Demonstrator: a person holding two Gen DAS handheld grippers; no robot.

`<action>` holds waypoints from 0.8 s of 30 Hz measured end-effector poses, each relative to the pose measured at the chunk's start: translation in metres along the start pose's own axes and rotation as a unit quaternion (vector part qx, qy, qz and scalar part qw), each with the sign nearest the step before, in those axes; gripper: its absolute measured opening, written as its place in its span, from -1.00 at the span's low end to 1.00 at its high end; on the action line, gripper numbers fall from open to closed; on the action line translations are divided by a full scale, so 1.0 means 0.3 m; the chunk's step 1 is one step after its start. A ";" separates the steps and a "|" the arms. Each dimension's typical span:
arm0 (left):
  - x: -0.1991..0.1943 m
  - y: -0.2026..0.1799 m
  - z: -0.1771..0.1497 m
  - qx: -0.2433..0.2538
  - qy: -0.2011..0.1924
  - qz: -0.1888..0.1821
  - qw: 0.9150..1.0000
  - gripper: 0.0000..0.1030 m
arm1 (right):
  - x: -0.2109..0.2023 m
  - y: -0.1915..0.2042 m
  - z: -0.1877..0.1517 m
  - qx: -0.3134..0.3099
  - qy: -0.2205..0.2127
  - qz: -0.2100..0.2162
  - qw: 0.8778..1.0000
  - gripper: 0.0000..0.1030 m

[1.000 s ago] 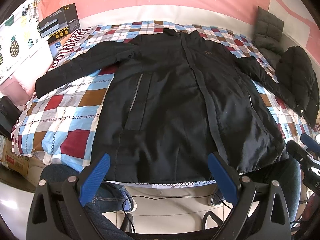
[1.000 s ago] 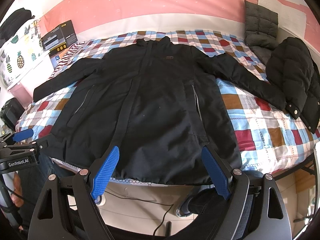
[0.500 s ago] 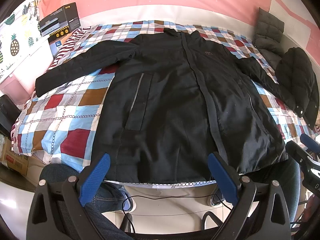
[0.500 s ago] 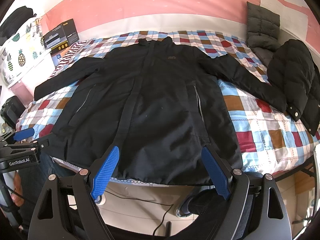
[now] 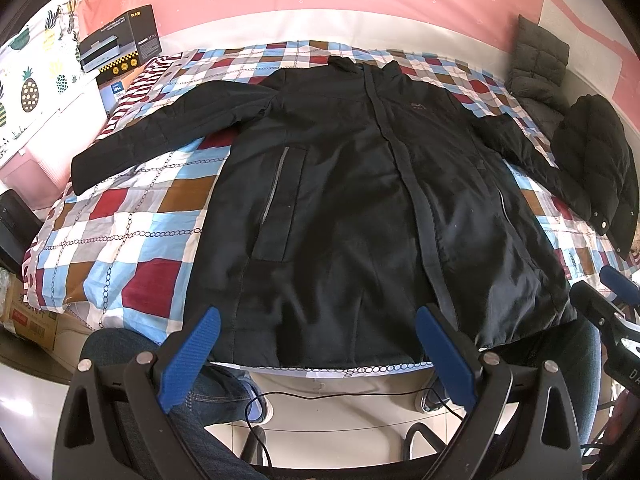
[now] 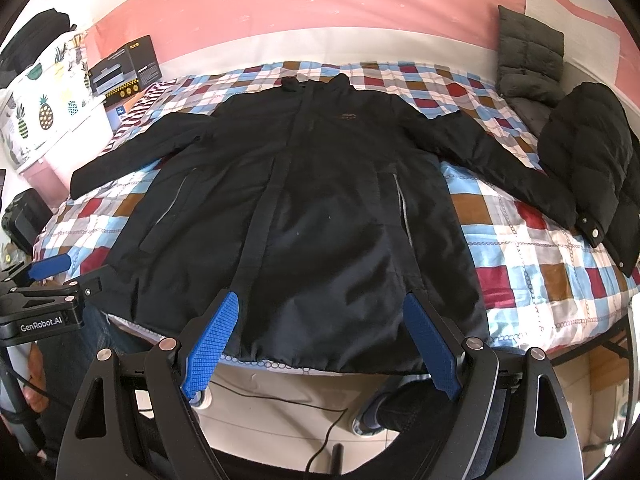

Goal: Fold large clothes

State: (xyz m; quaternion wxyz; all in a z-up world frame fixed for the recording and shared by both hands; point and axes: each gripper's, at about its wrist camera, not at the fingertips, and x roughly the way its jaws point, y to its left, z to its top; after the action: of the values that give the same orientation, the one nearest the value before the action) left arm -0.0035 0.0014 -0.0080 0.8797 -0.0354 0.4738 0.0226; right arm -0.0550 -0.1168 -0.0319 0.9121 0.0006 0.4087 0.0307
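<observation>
From the left wrist view, going left to right: a pineapple-print sheet (image 5: 30, 92) hangs at about 9 o'clock, with a black box (image 5: 120, 42) just past it at 10 o'clock beside the bed. The checked bedspread (image 5: 132, 240) covers the bed, and the black coat (image 5: 340, 200) lies flat on it, front up, collar toward 12 o'clock, hem at the near edge, both sleeves spread out to 9 and 3 o'clock. Over at 2 to 3 o'clock a grey quilted jacket (image 5: 538, 68) leans on the wall and a black puffer jacket (image 5: 600, 160) sits touching the coat's sleeve end. The left gripper (image 5: 316, 344) hovers at 6 o'clock over the hem, jaws wide apart, nothing in them. Same deal for the right gripper (image 6: 320, 336) in its own view: spread wide, empty, above the hem. The person's jeans (image 5: 200, 432) show below.
</observation>
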 end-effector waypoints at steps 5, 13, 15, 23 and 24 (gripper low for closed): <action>-0.001 0.003 0.001 0.001 -0.001 0.000 1.000 0.94 | 0.000 0.001 0.002 0.000 0.001 0.000 1.000 0.65; 0.011 0.011 0.009 0.002 0.003 0.002 1.000 0.94 | 0.007 0.007 0.004 0.002 -0.001 0.000 1.000 0.65; 0.018 0.015 0.014 0.001 0.005 0.001 1.000 0.94 | 0.007 0.011 0.004 0.000 -0.002 -0.006 1.000 0.65; 0.053 0.027 0.029 0.004 0.009 0.004 1.000 0.94 | 0.041 0.016 0.040 0.003 -0.005 0.005 1.000 0.65; 0.059 0.032 0.033 0.004 0.009 0.004 1.000 0.94 | 0.045 0.013 0.045 0.003 -0.006 0.006 1.000 0.65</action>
State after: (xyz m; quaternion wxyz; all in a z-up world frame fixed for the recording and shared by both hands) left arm 0.0137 0.0118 -0.0177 0.8753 -0.0301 0.4820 0.0235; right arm -0.0362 -0.1119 -0.0328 0.9142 0.0059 0.4037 0.0349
